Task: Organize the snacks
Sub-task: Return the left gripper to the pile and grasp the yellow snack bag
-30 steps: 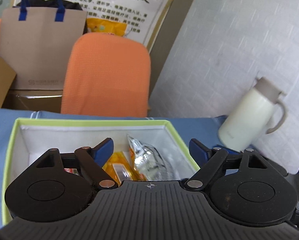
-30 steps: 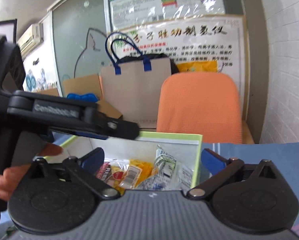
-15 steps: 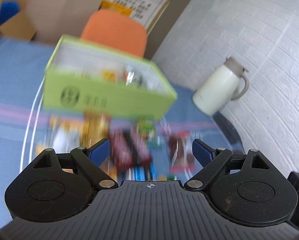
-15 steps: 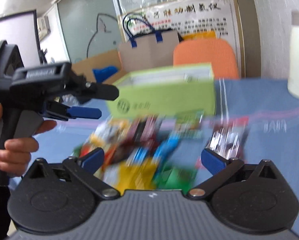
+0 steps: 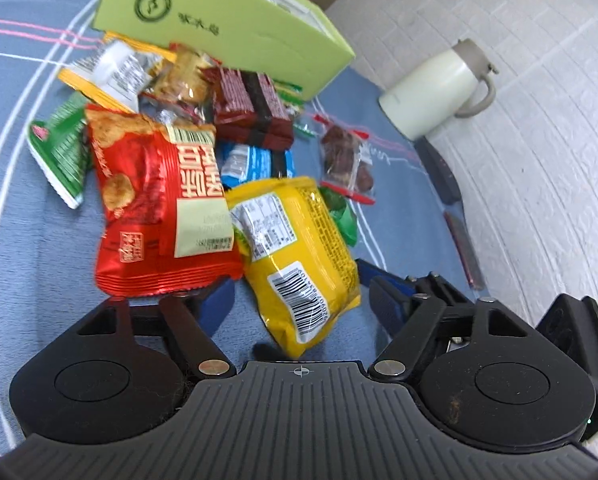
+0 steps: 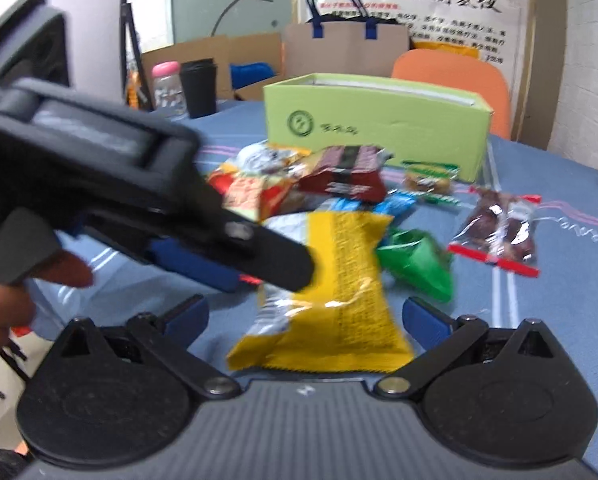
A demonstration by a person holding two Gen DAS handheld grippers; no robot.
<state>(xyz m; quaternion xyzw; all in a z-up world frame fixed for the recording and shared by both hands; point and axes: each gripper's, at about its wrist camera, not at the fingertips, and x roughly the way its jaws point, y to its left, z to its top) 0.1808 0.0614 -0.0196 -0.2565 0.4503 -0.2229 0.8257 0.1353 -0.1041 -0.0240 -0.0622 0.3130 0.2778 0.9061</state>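
Left wrist view looks down on a heap of snack packets on a blue cloth table (image 5: 15, 240). The left gripper (image 5: 299, 300) has its jaws closing, and a shiny yellow crinkly packet (image 5: 299, 256) with a barcode lies between them; the blue pads do not press it. Just beside it lies a big red shiny packet (image 5: 159, 204), puffy and smooth. Behind them sit a dark red wrapped bar (image 5: 251, 108), a blue packet (image 5: 255, 162), a green packet (image 5: 61, 152) and a clear bag of brown sweets (image 5: 345, 160). A light green cardboard box (image 5: 219, 28) stands at the back, touching the heap. A cream jug with a handle (image 5: 439, 88) stands near the white brick wall. Bare cloth lies open on the left.

Right wrist view shows the right gripper (image 6: 305, 320) with its jaws wide apart and the near end of the yellow packet (image 6: 331, 292) between them, not squeezed. A hand (image 6: 3, 312) holds the left gripper's black body at the left.
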